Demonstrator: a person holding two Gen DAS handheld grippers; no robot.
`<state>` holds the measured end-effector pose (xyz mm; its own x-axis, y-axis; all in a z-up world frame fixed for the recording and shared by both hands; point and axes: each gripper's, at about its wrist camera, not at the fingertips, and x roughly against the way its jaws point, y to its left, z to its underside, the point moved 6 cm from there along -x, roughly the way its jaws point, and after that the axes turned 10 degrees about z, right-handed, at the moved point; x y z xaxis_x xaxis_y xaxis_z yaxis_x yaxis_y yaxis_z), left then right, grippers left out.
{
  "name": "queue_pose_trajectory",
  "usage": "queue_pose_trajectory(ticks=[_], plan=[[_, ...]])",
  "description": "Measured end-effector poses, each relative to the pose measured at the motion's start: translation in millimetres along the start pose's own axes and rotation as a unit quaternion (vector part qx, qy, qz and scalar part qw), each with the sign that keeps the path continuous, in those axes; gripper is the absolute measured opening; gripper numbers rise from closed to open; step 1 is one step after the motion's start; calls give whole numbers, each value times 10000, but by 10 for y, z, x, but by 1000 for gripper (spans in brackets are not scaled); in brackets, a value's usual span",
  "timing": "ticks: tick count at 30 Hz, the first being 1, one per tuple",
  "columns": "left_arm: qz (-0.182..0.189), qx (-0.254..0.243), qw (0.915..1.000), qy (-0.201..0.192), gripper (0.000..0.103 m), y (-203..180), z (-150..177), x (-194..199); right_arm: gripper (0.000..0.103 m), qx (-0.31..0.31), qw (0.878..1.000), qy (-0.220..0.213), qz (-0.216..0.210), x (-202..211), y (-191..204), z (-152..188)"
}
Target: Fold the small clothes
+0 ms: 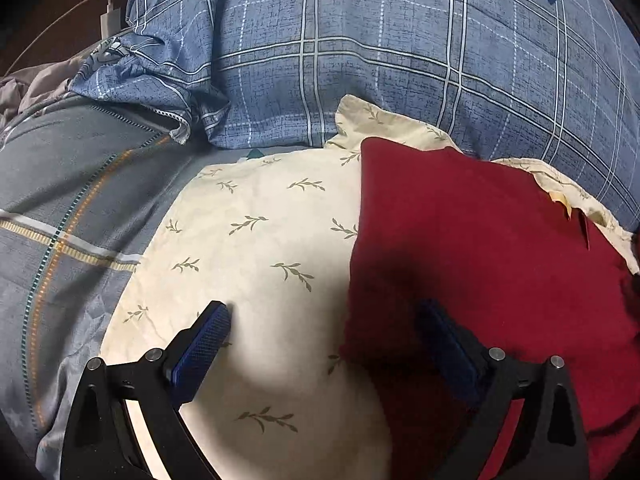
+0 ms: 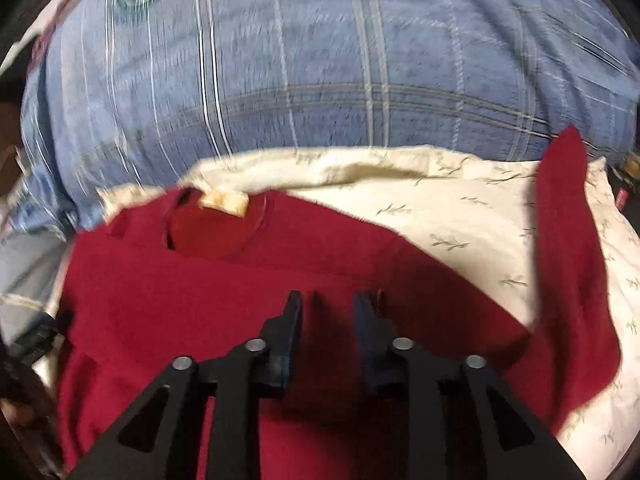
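Big blue plaid duvet (image 1: 400,52) fills the back of both views, bunched up w/ a round crest print at the far edge. In front of it, cream leaf-print pillow (image 1: 256,248) lies flat on the bed, and the red shirt (image 1: 480,248) is spread on top of it, covering the pillow's right half in the left wrist view. Right wrist view is motion-blurred, but shirt's neckline w/ a pale label (image 2: 224,202) faces the duvet, and one sleeve (image 2: 568,260) runs up across the pillow on the right. Grey striped sheet (image 1: 72,208) off to the left. Left gripper (image 1: 324,320) has jaws wide apart, one blue pad over the pillow, other over the shirt's edge. Right gripper (image 2: 326,304) sits over mid-shirt, jaws narrowly apart, nothing visibly pinched. Small white charger (image 1: 109,20) w/ cable at far left.
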<state>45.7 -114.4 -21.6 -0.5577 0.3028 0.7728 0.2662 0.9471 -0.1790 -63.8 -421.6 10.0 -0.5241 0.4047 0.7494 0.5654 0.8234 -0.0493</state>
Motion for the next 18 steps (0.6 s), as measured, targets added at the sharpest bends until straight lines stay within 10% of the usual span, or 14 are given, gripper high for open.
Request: queue_pose_trajectory(ticks=[2,8,10,11,18], plan=[[18,-1,10000,9,98,4,19,-5,74,-176,9992,-224,278,94,-171,-47],[-23,-56,10000,-19,98,2,56,25,71,237,9992,60,300,-155,-154,-7],[-21,-76,10000,-25,98,1,62,34,39,488,9981,52,364,-243,-65,7],[-17,-83,10000,-28,98,2,64,35,8,623,9973,99,368,-291,-19,18],[59,-123,9999,-34,98,2,62,23,8,554,9971,-156,505,-286,-24,-52]])
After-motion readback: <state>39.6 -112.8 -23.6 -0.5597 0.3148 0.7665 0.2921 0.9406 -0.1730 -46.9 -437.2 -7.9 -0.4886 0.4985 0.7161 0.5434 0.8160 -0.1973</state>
